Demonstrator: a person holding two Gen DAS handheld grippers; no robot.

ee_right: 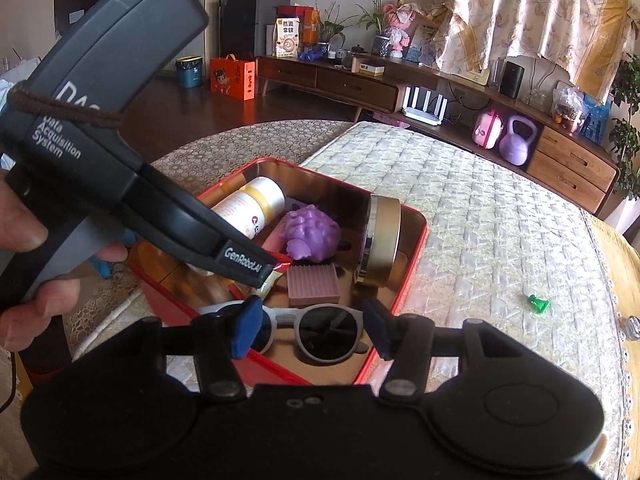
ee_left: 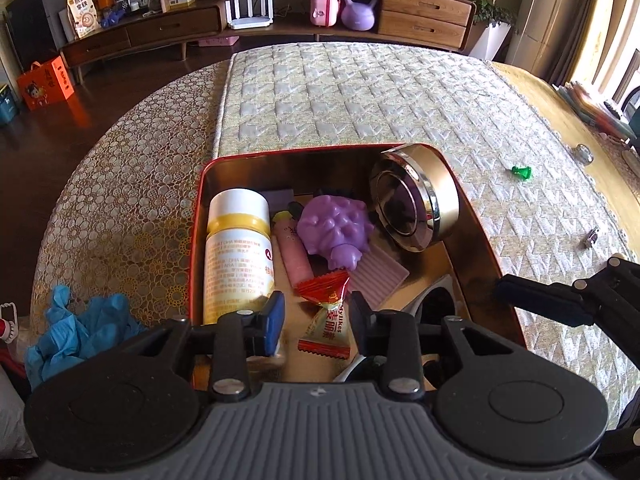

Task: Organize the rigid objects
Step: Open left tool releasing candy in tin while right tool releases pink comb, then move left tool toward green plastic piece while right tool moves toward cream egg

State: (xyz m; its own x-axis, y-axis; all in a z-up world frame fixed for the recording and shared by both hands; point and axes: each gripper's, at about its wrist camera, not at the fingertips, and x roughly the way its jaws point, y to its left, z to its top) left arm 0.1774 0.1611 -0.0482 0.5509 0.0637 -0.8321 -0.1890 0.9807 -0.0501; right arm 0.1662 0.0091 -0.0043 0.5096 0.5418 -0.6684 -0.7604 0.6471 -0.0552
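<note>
Centrally, a red tin (ee_left: pixel 196 240) with a gold interior sits on the quilted surface (ee_left: pixel 360 92), holding the gathered objects. Left wrist view: a white bottle (ee_left: pixel 236 248) with a yellow band lies along the tin's left wall; beside it lies a pink tube (ee_left: pixel 294 252), then a purple toy (ee_left: pixel 334 228) resting on a ribbed pink block (ee_left: pixel 378 276). A gold round case (ee_left: pixel 416 196) stands on edge in the tin's upper right corner, leaning against the wall. A red candy wrapper (ee_left: pixel 324 286) and a second candy (ee_left: pixel 326 336) lie at lower centre.

The left gripper (ee_left: pixel 318 316) hovers over the candies with its fingers spread and nothing between them. At right edge of this view, the right gripper's fingers (ee_left: pixel 544 300) reach over the tin's right rim.

Right wrist view: grey sunglasses (ee_right: pixel 316 328) lie in the near corner of the tin, just beyond the right gripper (ee_right: pixel 312 330), whose fingers stand apart on either side of the frame; contact cannot be told. The left gripper's body fills the upper left, held by a hand (ee_right: pixel 36 248), its tip over the candy.

Outside the tin, a green piece (ee_left: pixel 522 172) and a small metal piece (ee_left: pixel 591 237) lie on the surface at right, well apart from the tin. Blue gloves (ee_left: pixel 76 328) lie crumpled at lower left, near the tin's left wall.
</note>
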